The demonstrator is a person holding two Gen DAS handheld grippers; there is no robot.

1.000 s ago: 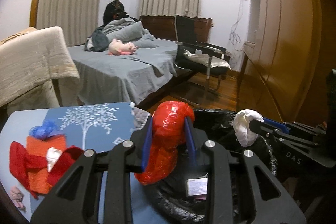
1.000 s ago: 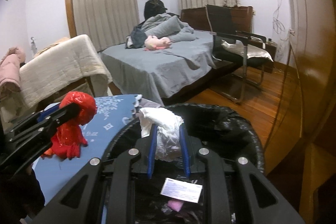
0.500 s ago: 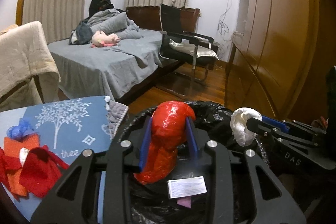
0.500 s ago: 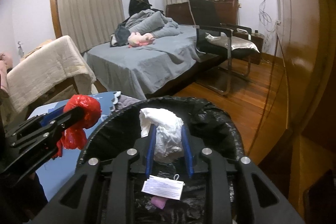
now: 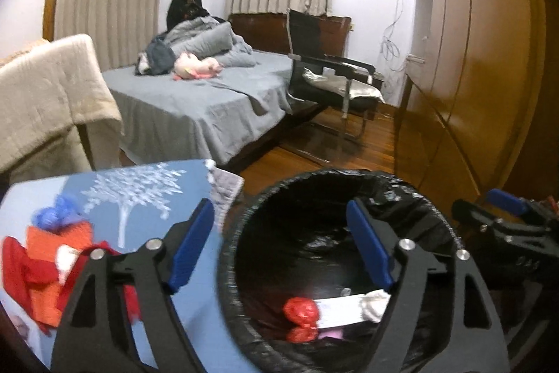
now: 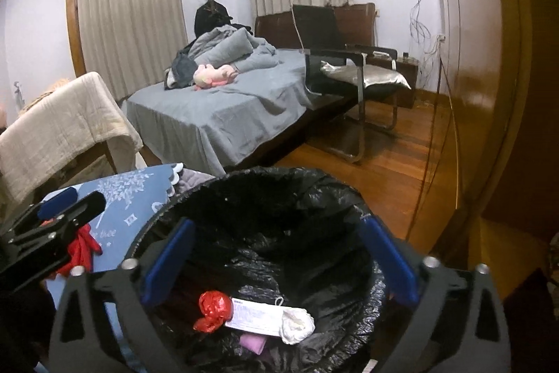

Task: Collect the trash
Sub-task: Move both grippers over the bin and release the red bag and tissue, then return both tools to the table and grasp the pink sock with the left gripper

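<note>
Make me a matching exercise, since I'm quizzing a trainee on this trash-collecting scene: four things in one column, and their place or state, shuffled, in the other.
Things
1. red wad
2. left gripper
3. pink plush toy
4. orange and red cloths

Place or state
A. on the grey bed
B. open, empty, above the bin's rim
C. on the blue table
D. at the bottom of the black-lined bin

Pairs: 1-D, 2-B, 3-A, 4-C
</note>
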